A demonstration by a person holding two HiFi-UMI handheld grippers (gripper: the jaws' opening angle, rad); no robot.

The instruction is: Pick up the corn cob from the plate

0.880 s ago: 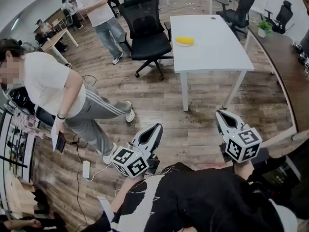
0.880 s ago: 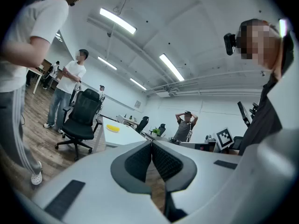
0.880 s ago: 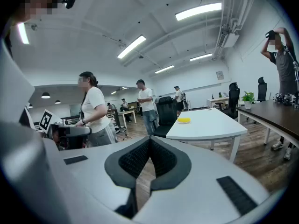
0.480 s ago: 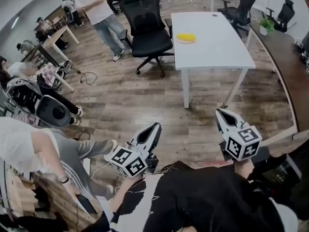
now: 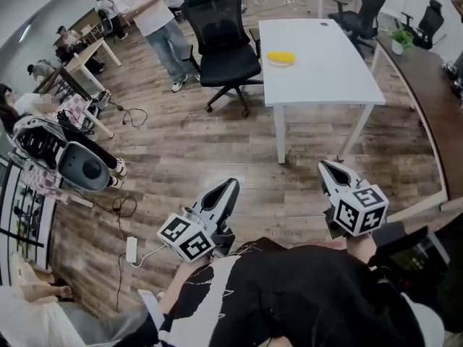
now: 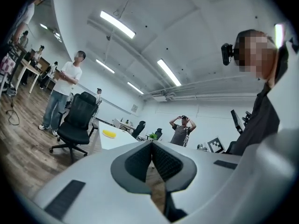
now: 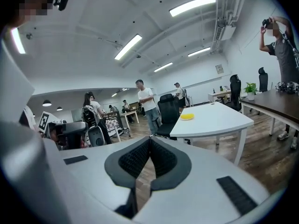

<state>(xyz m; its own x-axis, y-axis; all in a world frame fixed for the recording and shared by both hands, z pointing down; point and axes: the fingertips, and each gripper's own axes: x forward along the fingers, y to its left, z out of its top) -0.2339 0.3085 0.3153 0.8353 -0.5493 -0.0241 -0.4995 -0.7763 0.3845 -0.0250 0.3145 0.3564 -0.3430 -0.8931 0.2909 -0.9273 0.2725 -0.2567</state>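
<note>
Both grippers, left [image 5: 231, 185] and right [image 5: 323, 166], are closed tight and empty. The corn cob [image 5: 280, 58] sits far off on the white table [image 5: 325, 78]. It's probably light, stiff and rolly, so I'd pinch it across the middle.

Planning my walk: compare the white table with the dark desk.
The white table has a white top on thin white legs; the dark desk has a brown wood top. The white table stands free and bears a yellow item; the dark desk runs along the right side and bears a potted plant. Both stand ahead on the wood floor.
</note>
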